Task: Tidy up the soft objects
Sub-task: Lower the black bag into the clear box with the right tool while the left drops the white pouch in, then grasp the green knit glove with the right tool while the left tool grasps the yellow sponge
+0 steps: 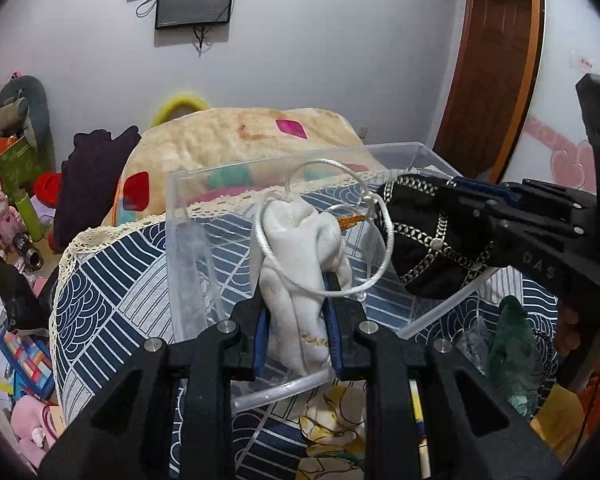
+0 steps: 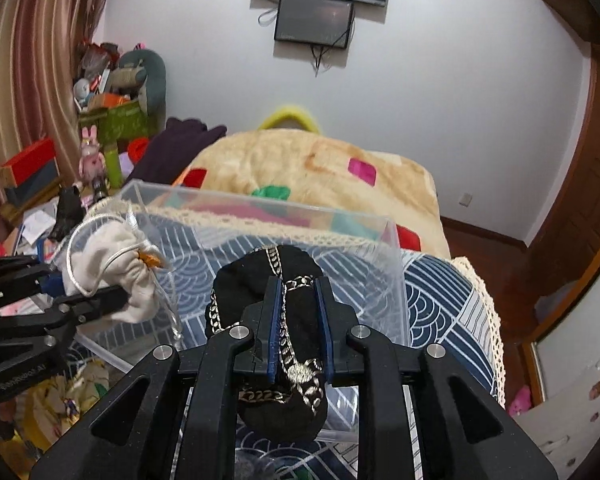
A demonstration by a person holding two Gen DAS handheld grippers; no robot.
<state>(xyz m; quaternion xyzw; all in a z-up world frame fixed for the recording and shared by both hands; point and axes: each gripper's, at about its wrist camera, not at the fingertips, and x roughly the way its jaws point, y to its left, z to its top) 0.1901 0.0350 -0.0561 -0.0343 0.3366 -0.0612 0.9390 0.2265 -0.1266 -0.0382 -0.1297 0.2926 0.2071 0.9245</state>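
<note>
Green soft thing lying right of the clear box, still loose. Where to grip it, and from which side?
Judging from the left wrist view, grip the green soft item across its narrower upper end, coming from above. It lies flat on the patterned cover beside the clear box, so its sides look hard to reach. Its lower part is hidden.

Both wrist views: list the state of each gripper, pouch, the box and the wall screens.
Left gripper: shut on the white pouch.
White pouch: drawn closed, held over the box, cord looping loose.
Right gripper: shut on the black pouch.
Black pouch: held over the box.
Clear plastic box: open, no lid on.
Wall screens: dark.
</note>
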